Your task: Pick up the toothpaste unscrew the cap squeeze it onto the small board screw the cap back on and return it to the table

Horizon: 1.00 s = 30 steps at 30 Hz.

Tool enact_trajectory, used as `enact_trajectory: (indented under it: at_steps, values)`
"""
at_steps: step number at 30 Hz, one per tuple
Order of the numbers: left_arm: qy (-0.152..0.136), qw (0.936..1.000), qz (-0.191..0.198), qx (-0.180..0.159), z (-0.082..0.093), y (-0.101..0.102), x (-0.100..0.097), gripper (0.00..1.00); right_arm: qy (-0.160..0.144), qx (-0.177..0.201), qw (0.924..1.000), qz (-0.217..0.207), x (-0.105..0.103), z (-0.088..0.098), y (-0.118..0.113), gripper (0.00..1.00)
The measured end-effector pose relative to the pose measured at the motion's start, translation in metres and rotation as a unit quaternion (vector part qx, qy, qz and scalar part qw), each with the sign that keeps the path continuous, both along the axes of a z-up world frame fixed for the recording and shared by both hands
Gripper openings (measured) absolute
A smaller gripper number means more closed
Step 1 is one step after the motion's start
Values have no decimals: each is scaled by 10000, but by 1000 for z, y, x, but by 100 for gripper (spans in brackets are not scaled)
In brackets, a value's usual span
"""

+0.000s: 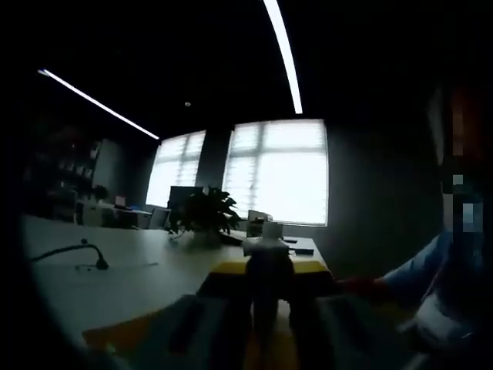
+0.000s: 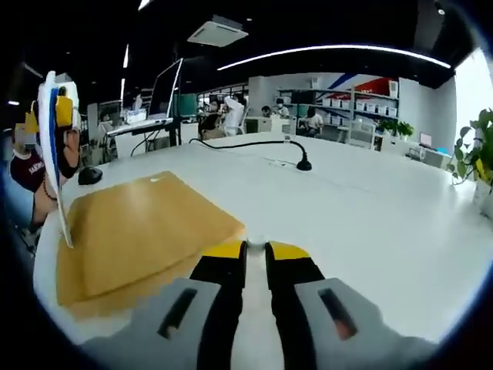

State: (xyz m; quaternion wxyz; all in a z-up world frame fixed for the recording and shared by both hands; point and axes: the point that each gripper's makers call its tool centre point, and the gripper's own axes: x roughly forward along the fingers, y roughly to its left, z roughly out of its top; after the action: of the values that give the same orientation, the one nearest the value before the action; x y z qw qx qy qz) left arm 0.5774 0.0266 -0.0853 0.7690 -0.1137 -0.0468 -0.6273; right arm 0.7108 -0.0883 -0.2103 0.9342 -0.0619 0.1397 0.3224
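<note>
Toothpaste [image 1: 264, 266], a pale tube, stands upright between the jaws of the left gripper [image 1: 258, 308] in the left gripper view, its cap end pointing up and away from the camera; the jaws are closed against its sides. This view is dark and backlit. Behind the tube a yellow-edged shape lies on the white table [image 1: 115, 270], too dim to name. A potted plant [image 1: 204, 216] stands farther back before the bright windows [image 1: 277, 169], and a black gooseneck microphone [image 1: 85, 254] sits on the table to the left. A person's blue sleeve [image 1: 424, 266] reaches in from the right.

In the right gripper view the right gripper [image 2: 256, 254] is held low and level over the table, its yellow-tipped jaws drawn close with only a thin slit between them; whether anything small is pinched there I cannot tell. The small wooden board [image 2: 142, 227] lies flat just left of the jaws. At the far left edge the toothpaste tube [image 2: 54, 154] appears upright, held above the board's far corner. A microphone [image 2: 303, 163] with its cable rests on the white table [image 2: 370, 223] beyond, and green leaves [image 2: 479, 158] show at the right edge.
</note>
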Motion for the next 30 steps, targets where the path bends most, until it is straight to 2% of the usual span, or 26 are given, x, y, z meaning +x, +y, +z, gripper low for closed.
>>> enact_trajectory:
  at_steps: [3,7,8,9,10,13,14,16,18,19,21,22,25,26,28,30]
  values:
    - [64,9999,116,46,-1,0,3,16,-363,182,9992,10,-6,27,2,11]
    - [134,9999,70,18,-2,-3,3,16,-696,350,9962,401,-30,65,18,11]
    - [136,9999,71,15,-2,-3,2,16,-876,465,9935,567,-40,81,24,11]
    - [136,9999,75,17,-2,-4,2,16,-943,520,9923,611,-43,87,26,11]
    - [134,9999,81,26,-2,-4,2,16,-1099,483,9886,904,-56,100,35,11]
    - [157,9998,95,37,-2,-4,3,16,-1290,594,9814,1295,-80,128,52,11]
    - [171,9998,96,30,-2,-3,3,16,-1294,654,9785,1467,-89,135,58,11]
    - [194,9997,125,25,-2,-3,5,16,-1107,992,9700,1925,-110,150,75,11]
    - [192,9997,134,25,-2,-2,6,16,-825,1391,9580,2369,-130,163,89,11]
    - [189,9997,133,27,-2,-2,5,16,-580,1569,9520,2565,-140,166,97,11]
    - [154,9998,134,46,-1,-4,4,16,-299,1590,9450,2843,-151,166,107,11]
    - [141,9998,128,52,-1,-4,3,16,-278,1582,9434,2902,-153,167,111,11]
    - [-16,9998,116,136,-1,-4,-1,16,-235,1453,9450,2922,-154,167,118,11]
    - [-61,9998,123,151,0,-4,-2,16,-199,1340,9487,2857,-152,163,119,11]
    - [-76,9998,126,164,-1,-4,-2,16,-208,1270,9503,2836,-150,162,121,11]
    - [-53,9998,116,158,-1,-5,-3,16,-121,1338,9487,2862,-149,161,122,11]
